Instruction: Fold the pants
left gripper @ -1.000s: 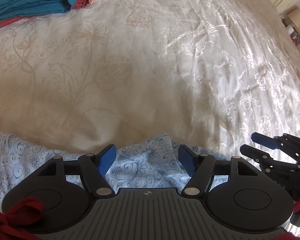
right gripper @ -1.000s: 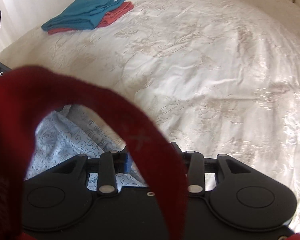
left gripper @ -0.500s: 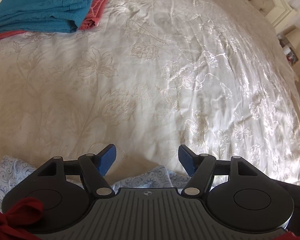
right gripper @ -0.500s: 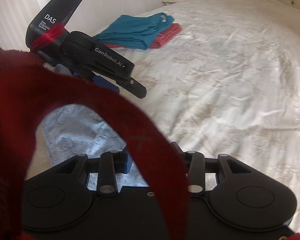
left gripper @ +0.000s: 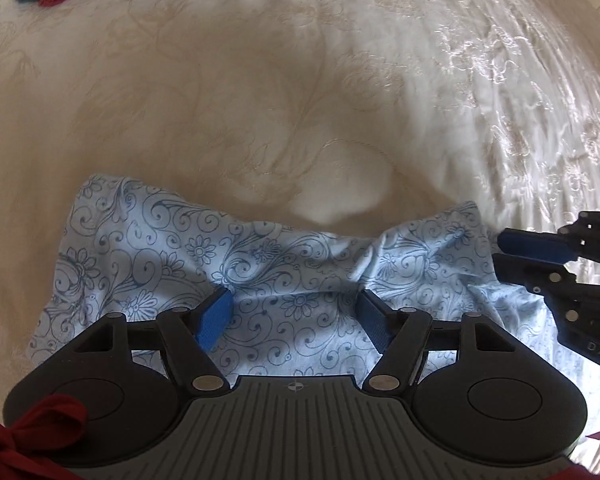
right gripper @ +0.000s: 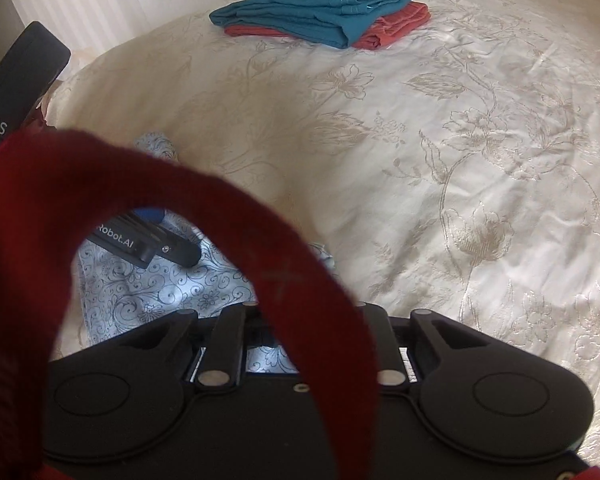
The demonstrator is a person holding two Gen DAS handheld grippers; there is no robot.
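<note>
The left gripper points down over the pale-blue scroll-print pants, which lie bunched on the cream embroidered bedspread. Its blue pads stand wide apart with the printed cloth showing between and below them — nothing is pinched there. Ahead of these jaws the fabric ends in a crumpled edge; beyond that is bare bedspread.

To the right of the left jaws, that same view shows the right gripper from the side: its blue pad and black finger stand narrow at the pants' right-hand edge. Its jaws have just been closing, but whether cloth is actually caught between them cannot be told.

The right wrist view hides its own fingertips — a red fabric strap loops across the lens, and only a patch of the print shows between the finger arms. It does show the left gripper's black finger over the pants off to its left, and far ahead a folded teal garment stacked on a folded red garment.
</note>
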